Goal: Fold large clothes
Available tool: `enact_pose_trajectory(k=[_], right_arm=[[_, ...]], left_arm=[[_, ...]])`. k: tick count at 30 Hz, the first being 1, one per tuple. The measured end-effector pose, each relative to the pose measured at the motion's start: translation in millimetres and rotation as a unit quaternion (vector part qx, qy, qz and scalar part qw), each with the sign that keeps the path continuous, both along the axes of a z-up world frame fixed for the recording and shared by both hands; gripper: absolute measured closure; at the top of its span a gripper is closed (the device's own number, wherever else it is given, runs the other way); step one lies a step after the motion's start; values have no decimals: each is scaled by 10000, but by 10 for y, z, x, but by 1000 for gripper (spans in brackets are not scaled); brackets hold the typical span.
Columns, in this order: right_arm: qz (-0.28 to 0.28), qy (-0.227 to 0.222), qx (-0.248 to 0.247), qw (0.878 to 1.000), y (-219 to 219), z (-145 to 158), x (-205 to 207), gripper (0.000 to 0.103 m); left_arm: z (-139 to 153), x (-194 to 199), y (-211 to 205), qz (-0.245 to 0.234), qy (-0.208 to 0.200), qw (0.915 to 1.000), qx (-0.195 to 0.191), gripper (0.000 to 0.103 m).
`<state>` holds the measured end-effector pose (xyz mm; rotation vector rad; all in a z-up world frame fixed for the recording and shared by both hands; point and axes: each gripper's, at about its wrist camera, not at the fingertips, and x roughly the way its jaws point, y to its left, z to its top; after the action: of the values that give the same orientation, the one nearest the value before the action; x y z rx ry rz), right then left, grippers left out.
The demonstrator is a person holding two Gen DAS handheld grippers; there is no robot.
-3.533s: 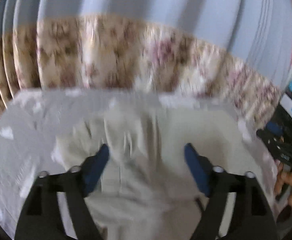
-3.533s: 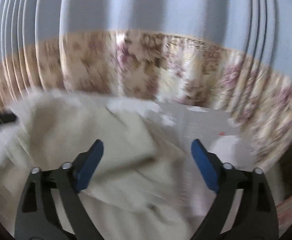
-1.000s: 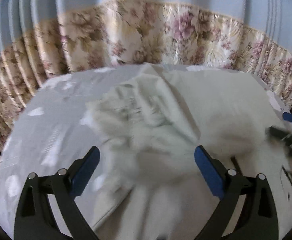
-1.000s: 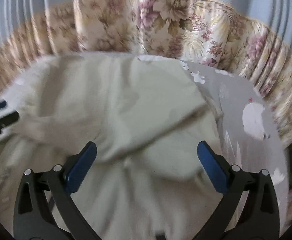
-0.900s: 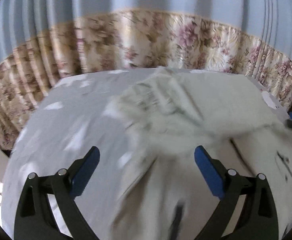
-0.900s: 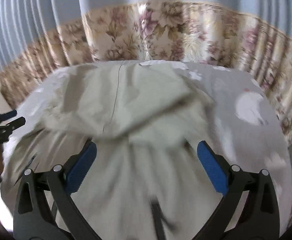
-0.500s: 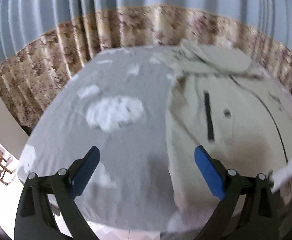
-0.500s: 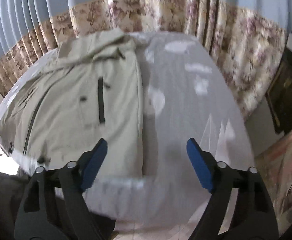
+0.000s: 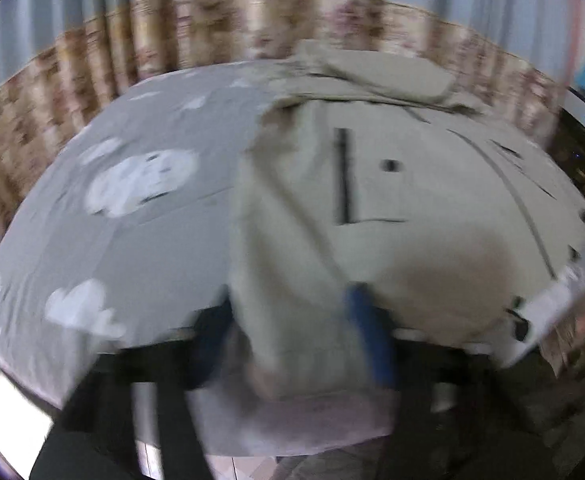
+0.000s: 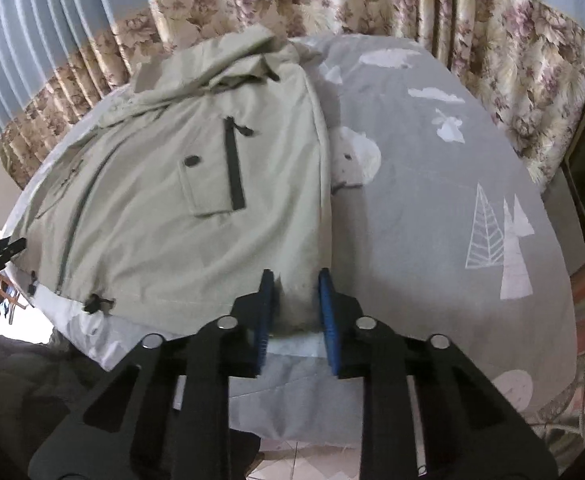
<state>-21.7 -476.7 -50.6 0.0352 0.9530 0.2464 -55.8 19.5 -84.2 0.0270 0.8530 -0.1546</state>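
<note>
Closing on the beige jacket's (image 10: 196,184) hem: left claw (image 9: 292,340), right claw (image 10: 294,304).

**Black two-finger grippers with blue pads**

The right black plastic two-finger gripper (image 10: 295,304) has two angular black arms that widen toward the camera. Each arm has long, rounded cut-out slots. Four round silver screw heads (image 10: 227,323) sit in a row across the arms, two on each side. On the inner face of each finger there is a narrow blue pad (image 10: 327,312) with a ribbed edge.

The left black two-finger gripper (image 9: 288,340) is strongly blurred. Only its dark arms and its long blue pads (image 9: 372,340) can be made out.
</note>
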Motion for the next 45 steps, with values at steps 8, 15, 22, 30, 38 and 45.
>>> enact_pose_trajectory(k=[8, 15, 22, 30, 38, 45], right_arm=[[143, -384, 522, 9978, 12, 373, 67, 94], [476, -1179, 814, 9885, 75, 1136, 616, 94], [570, -1225, 981, 9860, 195, 1448, 1934, 94], [944, -767, 703, 9901, 778, 1357, 3395, 94], [657, 31, 544, 9964, 1079, 691, 4535, 93], [334, 727, 141, 9967, 1299, 93, 4979, 73]], left_arm=[[303, 116, -26, -251, 167, 9995, -77, 96], [1091, 781, 217, -79, -56, 9973, -728, 96], [1364, 2210, 202, 67, -180, 9946, -1015, 96], [1336, 3752, -414, -445, -31, 9987, -229, 96], [709, 4812, -447, 192, 701, 9972, -146, 94], [188, 5058, -637, 252, 1106, 9933, 200, 91]])
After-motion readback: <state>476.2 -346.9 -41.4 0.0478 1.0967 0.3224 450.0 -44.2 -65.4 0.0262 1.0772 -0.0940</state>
